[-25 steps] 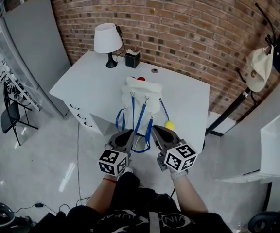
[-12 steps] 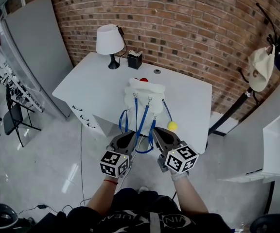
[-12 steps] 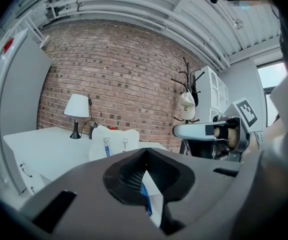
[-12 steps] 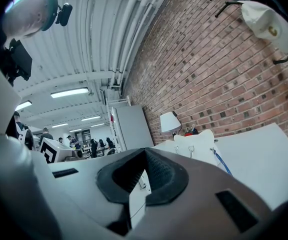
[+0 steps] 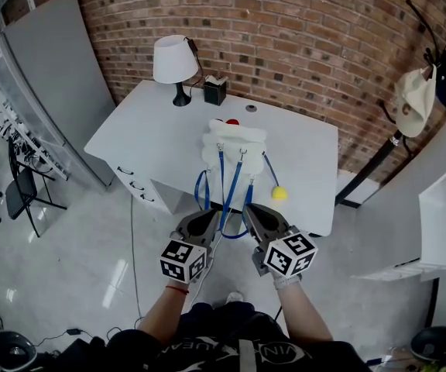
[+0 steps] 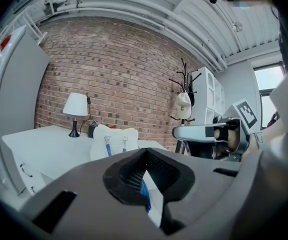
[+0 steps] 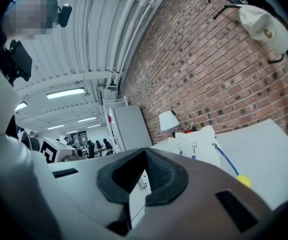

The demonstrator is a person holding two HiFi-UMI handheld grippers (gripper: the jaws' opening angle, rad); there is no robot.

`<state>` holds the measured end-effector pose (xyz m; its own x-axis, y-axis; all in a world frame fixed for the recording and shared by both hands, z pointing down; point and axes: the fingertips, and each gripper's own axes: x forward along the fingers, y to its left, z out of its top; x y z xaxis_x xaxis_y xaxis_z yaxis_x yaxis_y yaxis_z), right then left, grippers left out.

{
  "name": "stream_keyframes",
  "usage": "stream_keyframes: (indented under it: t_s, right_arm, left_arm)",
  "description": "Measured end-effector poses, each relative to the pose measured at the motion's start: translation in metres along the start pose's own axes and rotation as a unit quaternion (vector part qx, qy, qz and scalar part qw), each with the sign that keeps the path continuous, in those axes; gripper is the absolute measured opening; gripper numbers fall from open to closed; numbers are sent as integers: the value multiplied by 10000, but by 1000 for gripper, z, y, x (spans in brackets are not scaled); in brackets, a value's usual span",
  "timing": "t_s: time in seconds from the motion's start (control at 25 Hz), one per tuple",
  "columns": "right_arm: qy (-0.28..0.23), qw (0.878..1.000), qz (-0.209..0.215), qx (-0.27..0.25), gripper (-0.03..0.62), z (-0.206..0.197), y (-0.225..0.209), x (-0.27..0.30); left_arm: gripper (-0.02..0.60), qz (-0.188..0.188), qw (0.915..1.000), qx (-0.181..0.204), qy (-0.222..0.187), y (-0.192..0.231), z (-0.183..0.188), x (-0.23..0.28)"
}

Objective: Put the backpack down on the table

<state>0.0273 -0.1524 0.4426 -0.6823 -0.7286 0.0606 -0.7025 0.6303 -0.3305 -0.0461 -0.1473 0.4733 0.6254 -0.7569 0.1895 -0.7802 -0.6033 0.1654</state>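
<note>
The white backpack sits on the tabletop ahead of both tools, its blue strap trailing back toward them; only the left tool shows, in its own view, that it is clamped on that strap, while the right tool is pinched closed, and I can't make out any strap in it.

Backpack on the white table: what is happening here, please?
A person holds a gripper in each hand before the table. The white backpack lies on it, its blue straps hanging over the near edge. The left gripper seems shut on one of them; the right gripper is shut and empty.
</note>
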Motion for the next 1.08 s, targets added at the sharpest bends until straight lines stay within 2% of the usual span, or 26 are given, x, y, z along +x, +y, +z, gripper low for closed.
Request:
stream_keyframes:
  t_s: [1.08]
  right_arm:
    - [-62, 9991, -408, 55, -1, -32, 55, -43]
  left_arm:
    - [5, -450, 9990, -61, -35, -34, -24, -56]
